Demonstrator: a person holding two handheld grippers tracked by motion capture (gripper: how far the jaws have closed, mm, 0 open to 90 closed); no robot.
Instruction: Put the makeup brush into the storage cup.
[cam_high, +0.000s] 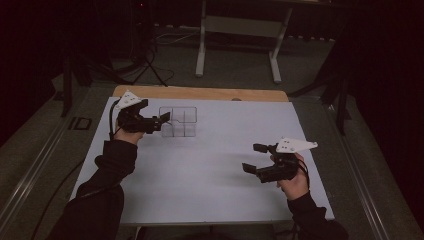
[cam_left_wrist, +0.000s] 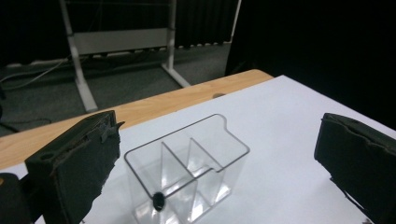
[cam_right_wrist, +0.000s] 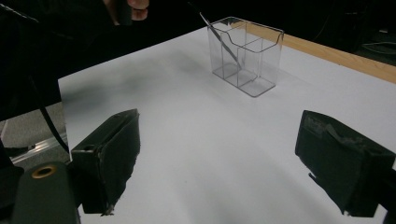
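A clear plastic organiser (cam_high: 178, 121) with several compartments stands on the white sheet (cam_high: 210, 170) at the back left. In the right gripper view a thin dark rod (cam_right_wrist: 223, 41) leans tilted inside the organiser (cam_right_wrist: 247, 56). The left gripper view shows a small dark tip (cam_left_wrist: 159, 200) low in the near compartment of the organiser (cam_left_wrist: 191, 163). My left gripper (cam_high: 165, 121) is open at the organiser's left side, its jaws (cam_left_wrist: 222, 135) wide apart. Well to the front right, my right gripper (cam_high: 253, 158) hovers open over bare sheet, nothing between its jaws (cam_right_wrist: 222, 128).
The wooden table edge (cam_high: 200, 93) runs along the back of the sheet. Behind it on the floor stand a white metal frame (cam_high: 237, 30) and a dark tripod (cam_high: 146, 60). Dark surroundings close in on both sides.
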